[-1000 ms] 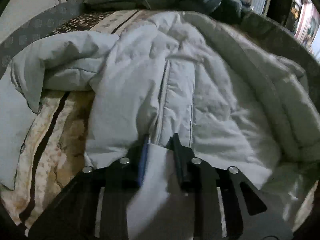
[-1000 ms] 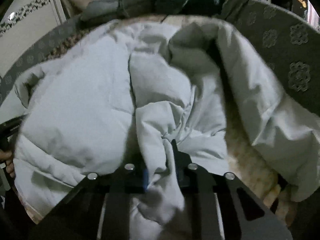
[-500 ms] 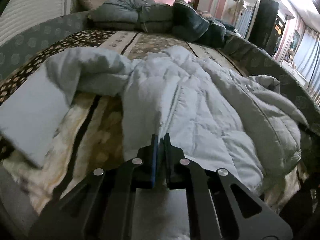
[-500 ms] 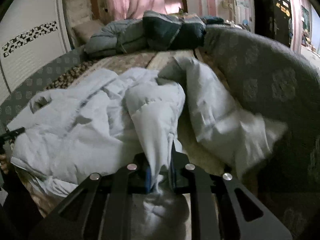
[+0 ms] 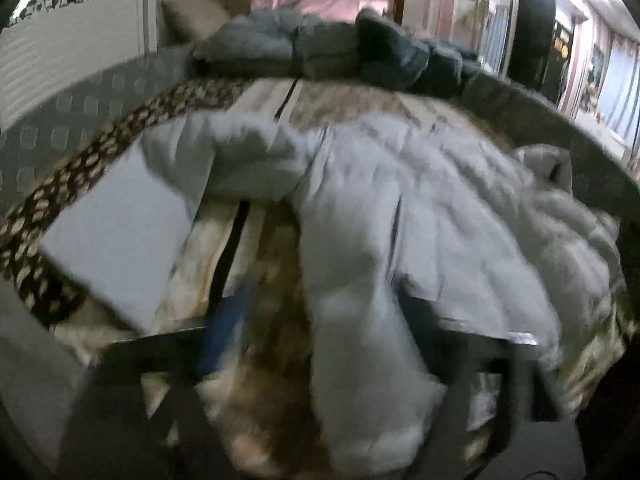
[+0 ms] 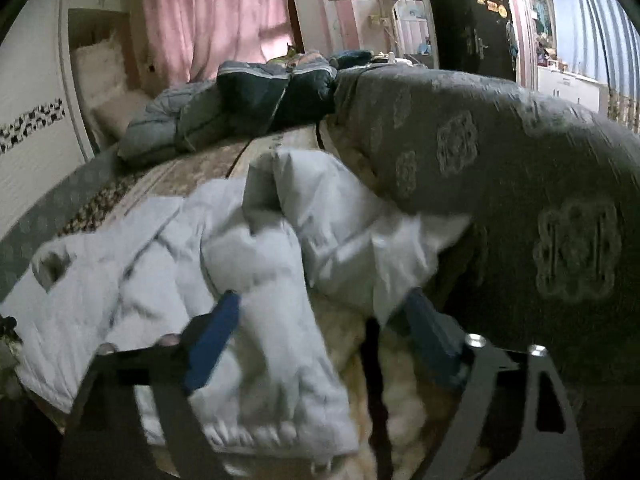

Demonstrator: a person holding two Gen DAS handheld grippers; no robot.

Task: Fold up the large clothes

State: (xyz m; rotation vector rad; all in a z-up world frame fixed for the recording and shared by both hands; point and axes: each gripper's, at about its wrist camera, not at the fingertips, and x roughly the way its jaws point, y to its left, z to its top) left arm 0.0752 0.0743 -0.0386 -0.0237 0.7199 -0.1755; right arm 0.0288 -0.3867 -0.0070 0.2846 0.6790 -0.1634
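Left wrist view motion-blurred, both grippers' fingers [image 5: 228, 320] just spread, released around the pale jacket [image 5: 400, 208] hem

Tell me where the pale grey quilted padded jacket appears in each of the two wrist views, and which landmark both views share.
Left wrist view: the pale grey quilted padded jacket fills the centre and right, and a fold runs down to the bottom centre.
Right wrist view: the jacket fills the centre and lower left.
Shared landmark: the pile of dark blue and grey folded padded clothes at the far end of the bed.
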